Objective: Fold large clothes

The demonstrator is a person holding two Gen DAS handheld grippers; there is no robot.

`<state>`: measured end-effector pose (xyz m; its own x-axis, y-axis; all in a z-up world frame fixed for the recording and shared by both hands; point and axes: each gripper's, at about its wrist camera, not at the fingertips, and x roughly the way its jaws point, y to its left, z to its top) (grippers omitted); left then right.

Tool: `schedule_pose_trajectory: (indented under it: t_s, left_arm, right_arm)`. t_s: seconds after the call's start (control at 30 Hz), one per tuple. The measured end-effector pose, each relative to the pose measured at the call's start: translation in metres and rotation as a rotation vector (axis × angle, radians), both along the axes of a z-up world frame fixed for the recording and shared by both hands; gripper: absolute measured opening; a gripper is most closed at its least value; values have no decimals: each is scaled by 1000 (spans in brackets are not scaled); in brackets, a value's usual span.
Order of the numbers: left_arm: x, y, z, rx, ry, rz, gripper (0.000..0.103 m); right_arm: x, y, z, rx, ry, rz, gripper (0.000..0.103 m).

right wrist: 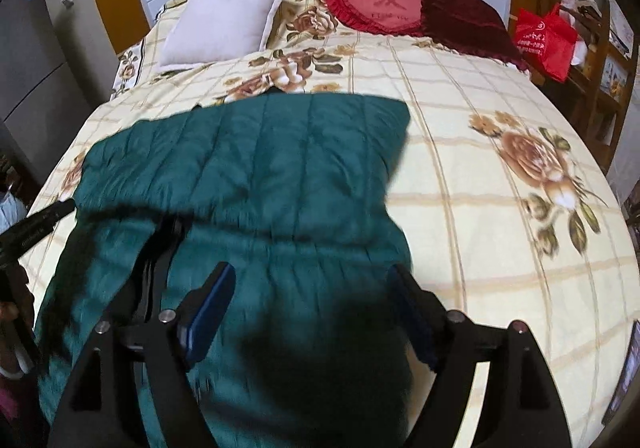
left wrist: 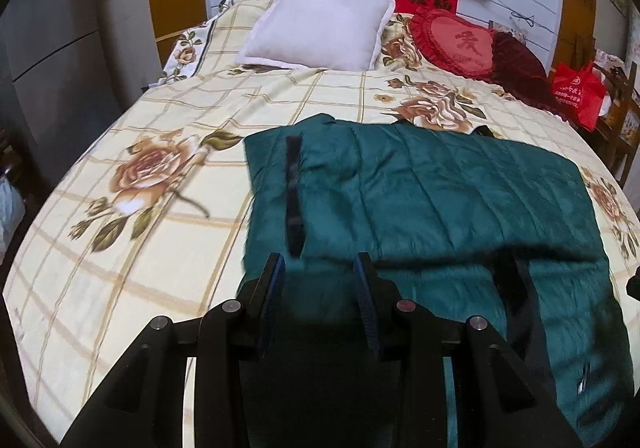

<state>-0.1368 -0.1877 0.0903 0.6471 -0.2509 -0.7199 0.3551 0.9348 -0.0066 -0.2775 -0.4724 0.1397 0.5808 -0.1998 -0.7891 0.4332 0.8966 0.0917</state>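
Quilted dark-green padded jacket (left wrist: 420,199) lies below both my grippers, spread across the lower middle of each frame on the cream floral-checked bedspread (left wrist: 140,248). My left gripper (left wrist: 320,268) hangs over its near left edge with jaws partly spread and nothing between the pads. My right gripper (right wrist: 312,280) stands wider apart over the near right portion, also empty; only cloth shows in the gap, and I cannot tell whether the tips touch it.

The far half of the jacket sits doubled over the near half, with a raised fold line running across mid-frame, so I judge one fold is laid. A black trim strip (left wrist: 294,191) runs down the left part in the left view, and a dark zipper band (right wrist: 160,260) shows at lower left in the right view. Holding both grippers above the near edge suits either smoothing or taking the corners for a further fold.

Farther up, a pale square pillow (left wrist: 320,25) and a red heart-shaped cushion (left wrist: 456,41) rest at the headboard end, well apart from the jacket.
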Motion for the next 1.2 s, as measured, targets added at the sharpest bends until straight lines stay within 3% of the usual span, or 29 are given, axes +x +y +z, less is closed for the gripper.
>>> schedule_pose_trajectory:
  t_s: [0.3, 0.53, 1.2]
  left_arm:
    - [-58, 41, -9, 53, 19, -1, 50]
    - [-88, 64, -9, 43, 26, 7, 50]
    - [-118, 91, -18, 41, 47, 31, 50]
  right_arm:
    - [-64, 20, -12, 32, 25, -6, 82]
    - [-95, 33, -26, 58, 44, -12, 83]
    - [-134, 50, -32, 49, 88, 5, 90]
